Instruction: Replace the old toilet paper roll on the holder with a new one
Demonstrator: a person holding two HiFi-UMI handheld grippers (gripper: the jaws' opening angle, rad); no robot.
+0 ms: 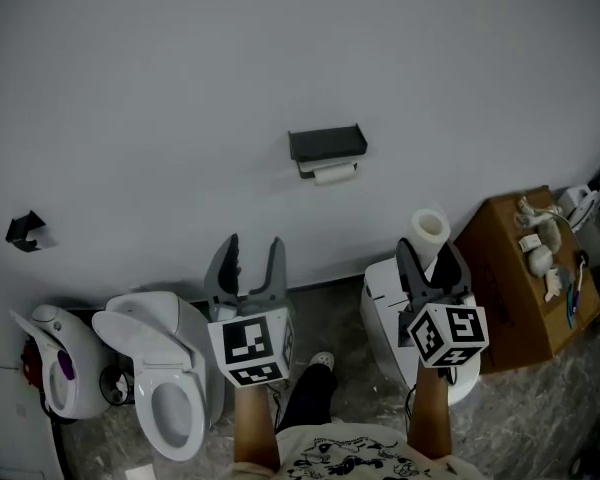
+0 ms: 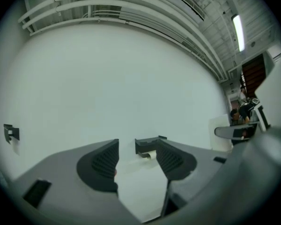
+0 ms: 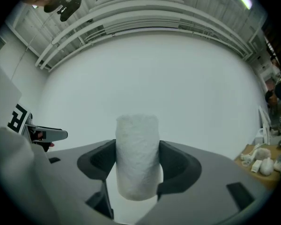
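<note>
A dark holder [image 1: 327, 145] hangs on the pale wall, and a thin, nearly used-up paper roll [image 1: 332, 174] sits under it. In the left gripper view the holder [image 2: 147, 146] shows small between the jaws, far off. My left gripper [image 1: 250, 260] is open and holds nothing, below and left of the holder. My right gripper [image 1: 432, 264] is shut on a full white toilet paper roll [image 1: 430, 231], held upright. That new roll [image 3: 137, 156] fills the gap between the jaws in the right gripper view.
A white toilet [image 1: 165, 373] with its seat up stands at the lower left. A second white unit [image 1: 385, 308] sits below my right gripper. A brown cardboard box [image 1: 510, 273] with small items on top stands at the right. A small dark bracket [image 1: 24, 231] is on the wall at far left.
</note>
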